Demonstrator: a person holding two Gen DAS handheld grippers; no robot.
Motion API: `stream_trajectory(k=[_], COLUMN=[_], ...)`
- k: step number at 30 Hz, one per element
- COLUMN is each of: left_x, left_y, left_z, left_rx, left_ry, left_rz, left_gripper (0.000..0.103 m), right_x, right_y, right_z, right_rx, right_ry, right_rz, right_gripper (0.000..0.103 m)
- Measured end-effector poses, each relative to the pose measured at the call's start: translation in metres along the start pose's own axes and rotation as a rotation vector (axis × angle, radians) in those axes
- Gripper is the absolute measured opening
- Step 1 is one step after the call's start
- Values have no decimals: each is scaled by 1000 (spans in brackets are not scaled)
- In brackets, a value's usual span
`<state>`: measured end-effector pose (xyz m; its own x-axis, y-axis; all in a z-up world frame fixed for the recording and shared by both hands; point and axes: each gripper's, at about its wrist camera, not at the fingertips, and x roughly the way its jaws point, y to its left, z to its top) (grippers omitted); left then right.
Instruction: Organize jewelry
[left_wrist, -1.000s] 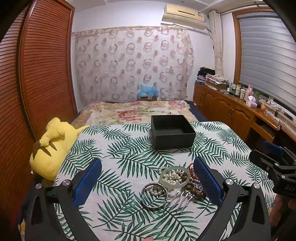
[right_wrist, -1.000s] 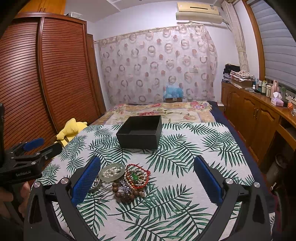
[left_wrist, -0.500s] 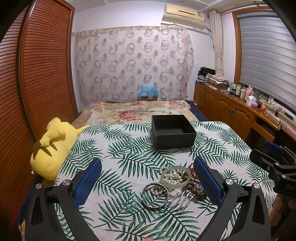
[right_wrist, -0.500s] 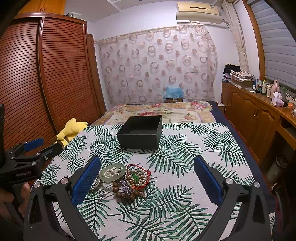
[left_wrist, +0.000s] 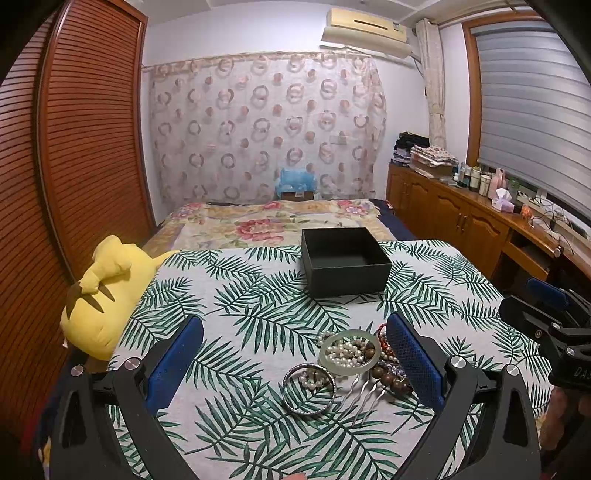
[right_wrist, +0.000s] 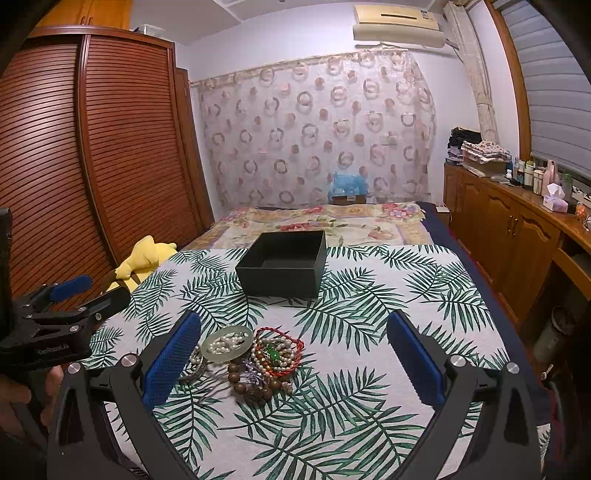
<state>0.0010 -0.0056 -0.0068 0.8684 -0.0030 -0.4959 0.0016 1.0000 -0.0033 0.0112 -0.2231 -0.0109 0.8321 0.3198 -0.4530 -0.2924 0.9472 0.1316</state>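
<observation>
Yellow plush toy (left_wrist: 107, 295) lies at the left edge of the palm-leaf-covered surface (left_wrist: 258, 295). The left gripper (left_wrist: 295, 354) hovers, jaws spread wide and empty, over the jewelry pile (left_wrist: 351, 362). Beyond the pile sits the empty black box (left_wrist: 345, 260). The right gripper (right_wrist: 293, 354) hangs likewise released, holding nothing.

The left gripper (right_wrist: 70, 295) body reads "GenRobot.AI"; the right gripper (left_wrist: 546, 299) shows "DAS".
</observation>
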Motion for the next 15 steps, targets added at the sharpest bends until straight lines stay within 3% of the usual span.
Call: stream_trajectory(k=[15], left_x=[-4], left_y=[1], left_z=[6], left_rx=[6], left_ry=[0], left_rz=[-4], left_gripper=[96], right_x=[-1], right_y=[-2], right_z=[0], right_rx=[2], right_ry=[-1], right_rz=[3], right_gripper=[101])
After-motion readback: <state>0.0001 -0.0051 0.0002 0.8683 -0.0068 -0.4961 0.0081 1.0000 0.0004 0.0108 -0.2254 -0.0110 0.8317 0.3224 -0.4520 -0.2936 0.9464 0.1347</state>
